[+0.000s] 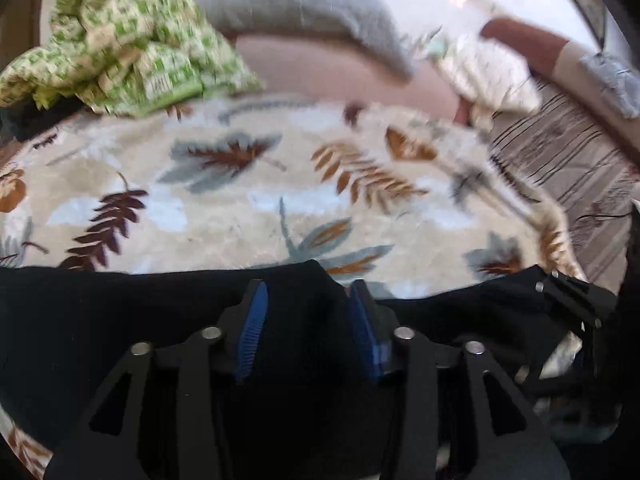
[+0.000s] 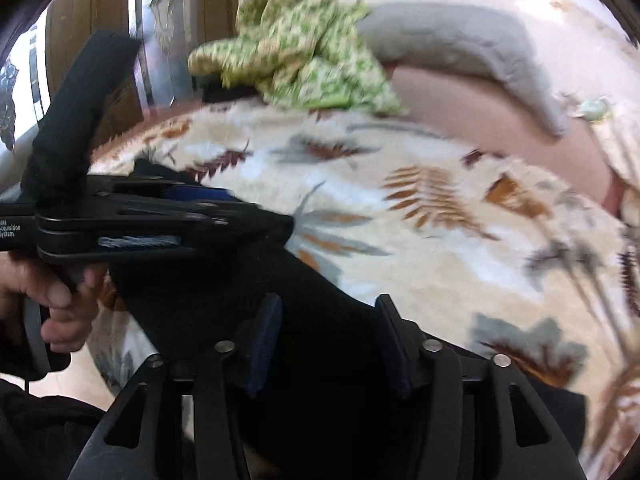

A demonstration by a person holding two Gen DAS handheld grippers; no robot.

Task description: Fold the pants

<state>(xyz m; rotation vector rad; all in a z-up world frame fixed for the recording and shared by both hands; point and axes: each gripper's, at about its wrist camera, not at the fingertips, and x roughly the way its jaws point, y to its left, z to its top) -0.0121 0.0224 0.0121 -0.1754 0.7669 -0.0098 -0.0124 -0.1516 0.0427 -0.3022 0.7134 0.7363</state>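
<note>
The black pants [image 1: 120, 320] lie at the near edge of a leaf-patterned blanket [image 1: 240, 200]. My left gripper [image 1: 308, 292] has black fabric bunched between its blue pads, which stand apart around a thick fold. My right gripper [image 2: 328, 308] likewise has the black pants [image 2: 320, 280] between its fingers. In the right wrist view the left gripper [image 2: 256, 216] shows side-on at the left, held by a hand and closed on the cloth edge. The frames are motion-blurred.
A green-and-cream patterned cloth [image 1: 120, 40] is heaped at the back left. A grey pillow [image 1: 312, 12] lies on a pink sheet [image 1: 340, 76] behind the blanket. A striped fabric [image 1: 560, 160] lies at the right.
</note>
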